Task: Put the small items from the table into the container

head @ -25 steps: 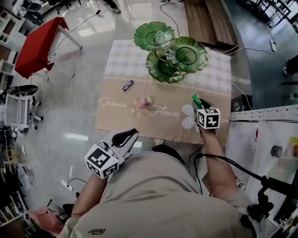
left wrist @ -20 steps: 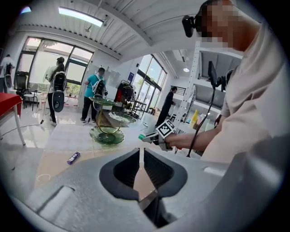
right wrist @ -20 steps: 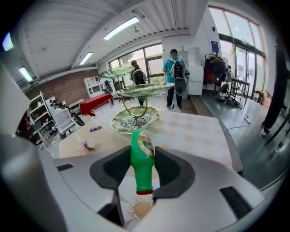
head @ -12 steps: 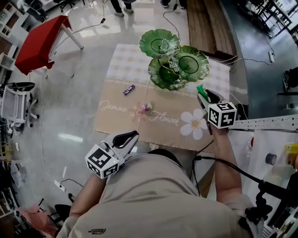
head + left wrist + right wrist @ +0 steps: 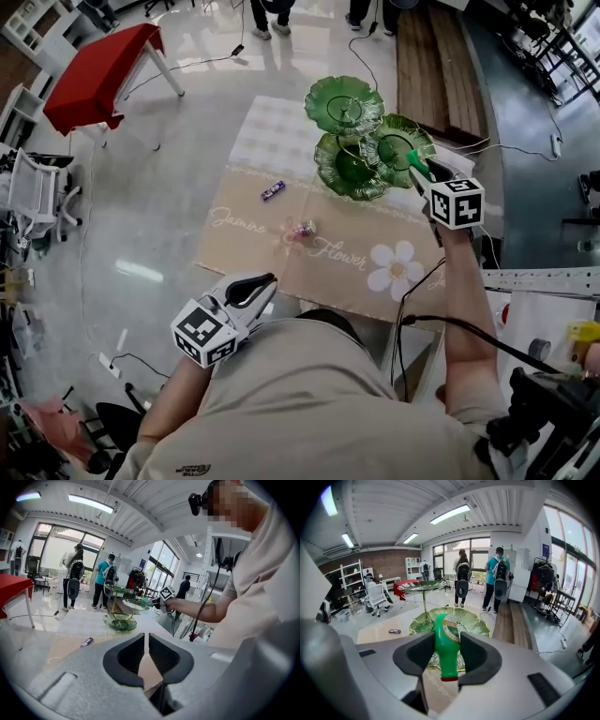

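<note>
My right gripper point(image 5: 418, 169) is shut on a small green bottle point(image 5: 413, 161) and holds it just above the right-hand dish point(image 5: 392, 134) of a green three-dish leaf stand. In the right gripper view the bottle point(image 5: 446, 644) stands between the jaws, label up, over that dish point(image 5: 476, 619). A purple candy bar point(image 5: 273, 190) and a pink wrapped sweet point(image 5: 304, 228) lie on the beige tablecloth point(image 5: 356, 267). My left gripper point(image 5: 251, 290) hangs shut and empty off the table's near edge, close to the person's body.
The stand's top dish point(image 5: 343, 103) and low dish point(image 5: 349, 169) sit left of the bottle. A red table point(image 5: 98, 70) and a white chair point(image 5: 37, 197) stand at the left. Cables run over the floor; a white rack point(image 5: 544, 281) is on the right.
My right gripper has risen and moved away from the person with the green bottle, from the table's near right part to over the stand's right dish. The left gripper has stayed put.
</note>
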Demonstrator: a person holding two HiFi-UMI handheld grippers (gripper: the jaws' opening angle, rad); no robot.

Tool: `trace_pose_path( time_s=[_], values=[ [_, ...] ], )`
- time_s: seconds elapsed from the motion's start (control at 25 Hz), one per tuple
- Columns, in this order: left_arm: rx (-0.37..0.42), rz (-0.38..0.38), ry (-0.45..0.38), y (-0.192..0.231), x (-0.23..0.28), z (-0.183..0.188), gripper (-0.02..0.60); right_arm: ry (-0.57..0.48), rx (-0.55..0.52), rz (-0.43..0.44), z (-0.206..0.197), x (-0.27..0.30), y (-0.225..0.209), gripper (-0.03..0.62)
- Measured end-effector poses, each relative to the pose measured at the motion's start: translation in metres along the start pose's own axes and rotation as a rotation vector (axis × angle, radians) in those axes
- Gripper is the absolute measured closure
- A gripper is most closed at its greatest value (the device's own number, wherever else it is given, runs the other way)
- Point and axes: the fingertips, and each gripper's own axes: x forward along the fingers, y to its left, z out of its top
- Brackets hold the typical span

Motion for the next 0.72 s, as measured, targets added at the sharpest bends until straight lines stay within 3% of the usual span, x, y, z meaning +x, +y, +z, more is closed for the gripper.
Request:
trace_pose_path(
  time_s=[0.36,0.72],
  values=[
    [-0.043,0.094,-0.004,0.013,-0.022,-0.008,0.561,0.121,-0.16,-0.019,0.005,0.051,-0.024,0.421],
    [-0.072,0.13,-0.015,0.018,-0.034,-0.015,0.561,0.208,-0.236,-0.035,-0.004,0.071,-0.025,0.419]
  ],
)
